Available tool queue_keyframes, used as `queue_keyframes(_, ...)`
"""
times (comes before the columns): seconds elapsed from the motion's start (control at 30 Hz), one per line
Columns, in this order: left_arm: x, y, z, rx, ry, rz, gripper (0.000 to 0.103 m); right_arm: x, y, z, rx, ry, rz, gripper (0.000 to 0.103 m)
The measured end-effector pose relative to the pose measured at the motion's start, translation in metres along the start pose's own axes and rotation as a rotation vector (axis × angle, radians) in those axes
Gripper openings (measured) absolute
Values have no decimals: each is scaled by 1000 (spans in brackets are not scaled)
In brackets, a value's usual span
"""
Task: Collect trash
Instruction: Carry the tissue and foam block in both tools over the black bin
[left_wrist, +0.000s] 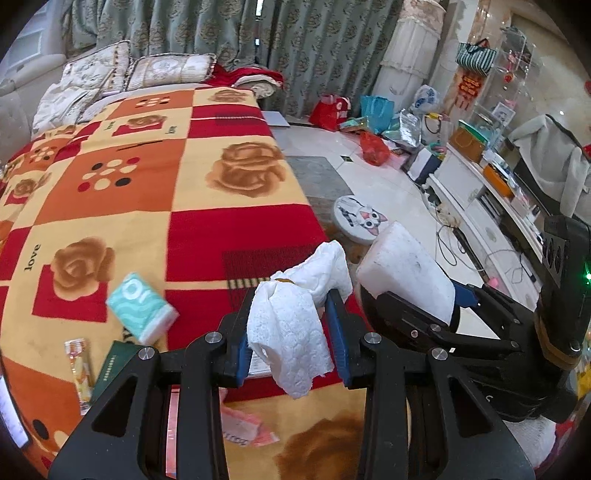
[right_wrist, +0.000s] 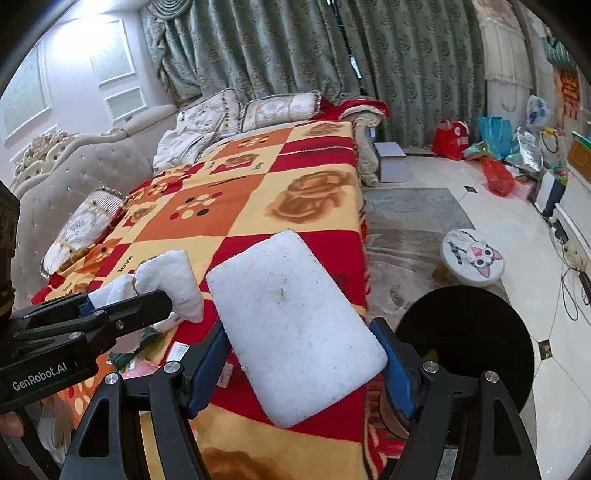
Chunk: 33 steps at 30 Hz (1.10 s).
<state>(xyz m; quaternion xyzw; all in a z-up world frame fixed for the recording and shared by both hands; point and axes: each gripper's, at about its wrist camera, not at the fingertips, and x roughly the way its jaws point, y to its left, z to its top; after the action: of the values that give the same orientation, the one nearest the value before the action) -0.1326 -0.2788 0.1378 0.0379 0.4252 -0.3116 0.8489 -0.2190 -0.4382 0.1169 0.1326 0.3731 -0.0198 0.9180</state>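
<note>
My left black two-finger gripper (left_wrist: 291, 328) has matte linkage arms with triangular cut-outs, round silver screws at the pivots and blue ribbed pads lining its fingers. Seen from the other camera, its side carries white "GenRobot.AI" lettering. My right black two-finger gripper (right_wrist: 303, 354) is built the same way, and a small green light glows on its housing.
</note>
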Motion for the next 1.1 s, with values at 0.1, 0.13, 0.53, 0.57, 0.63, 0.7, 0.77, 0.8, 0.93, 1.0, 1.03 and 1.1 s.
queue_keyframes(0.1,5,-10,1,9,8,-15,34,-4,-10,-2,16,-4,-14,73)
queue_keyframes(0.13,6,-13,2,11,10,-19,34,-6,-14,-2,23,-5,-19,73)
queue_keyframes(0.53,32,-51,8,43,46,-62,34,-20,-58,-9,97,-14,-74,73)
queue_keyframes(0.57,35,-53,8,44,51,-66,34,-20,-62,-10,104,-14,-79,73)
queue_keyframes(0.63,39,-58,8,49,56,-71,34,-21,-68,-10,118,-14,-86,73)
queue_keyframes(0.7,44,-63,9,57,64,-73,34,-21,-76,-11,133,-12,-95,74)
queue_keyframes(0.77,48,-68,9,61,70,-76,34,-22,-82,-12,143,-12,-102,74)
queue_keyframes(0.8,50,-70,10,62,73,-78,34,-23,-86,-12,150,-12,-107,74)
queue_keyframes(0.93,60,-79,11,72,85,-83,34,-25,-101,-14,181,-13,-124,74)
queue_keyframes(1.0,64,-84,12,76,91,-86,34,-25,-109,-14,194,-13,-130,74)
queue_keyframes(1.03,66,-85,12,78,93,-87,34,-26,-112,-15,200,-13,-133,74)
queue_keyframes(1.1,69,-90,13,82,98,-90,34,-25,-116,-15,210,-12,-138,74)
